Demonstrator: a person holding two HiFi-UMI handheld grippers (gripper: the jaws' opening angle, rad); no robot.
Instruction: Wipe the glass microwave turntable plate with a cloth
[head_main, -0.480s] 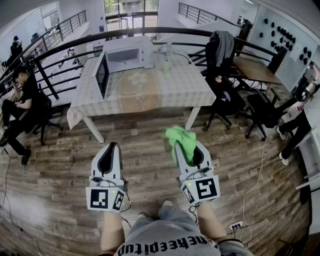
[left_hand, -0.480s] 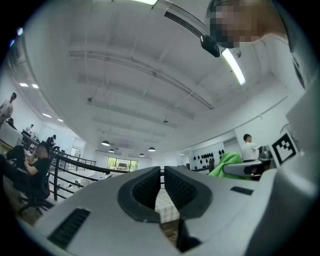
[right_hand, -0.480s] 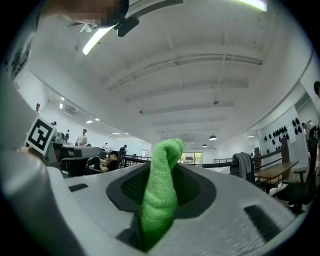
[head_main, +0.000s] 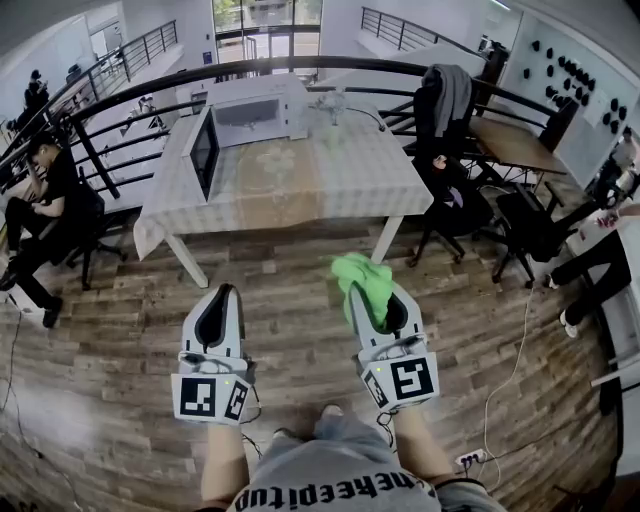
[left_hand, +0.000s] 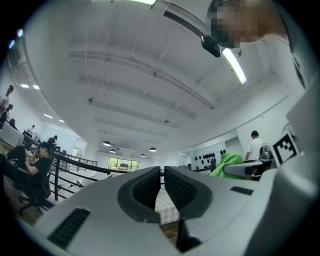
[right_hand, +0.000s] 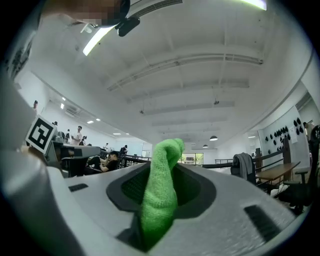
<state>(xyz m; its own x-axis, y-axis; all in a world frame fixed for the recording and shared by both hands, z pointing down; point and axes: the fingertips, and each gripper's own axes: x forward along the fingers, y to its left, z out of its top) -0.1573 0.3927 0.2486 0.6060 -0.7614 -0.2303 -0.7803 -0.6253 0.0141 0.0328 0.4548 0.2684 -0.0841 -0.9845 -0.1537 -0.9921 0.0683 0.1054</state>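
Observation:
A green cloth (head_main: 360, 277) sticks out of my right gripper (head_main: 366, 292), whose jaws are shut on it; in the right gripper view the cloth (right_hand: 161, 185) stands up between the pads. My left gripper (head_main: 228, 292) is shut with nothing in it, its pads (left_hand: 149, 189) nearly touching. Both grippers are held over the wooden floor, well short of the table (head_main: 365, 170). A white microwave (head_main: 250, 118) with its door (head_main: 205, 150) swung open stands at the table's far left. I cannot make out the glass turntable plate.
A checked tablecloth covers the table. A clear glass object (head_main: 333, 104) stands beside the microwave. Black chairs (head_main: 450, 180) stand to the right, one with a jacket. A seated person (head_main: 45, 200) is at the left by a black railing (head_main: 110, 100). A cable (head_main: 505, 370) lies on the floor.
Both grippers stay where they were. The person at the right edge has shifted a little.

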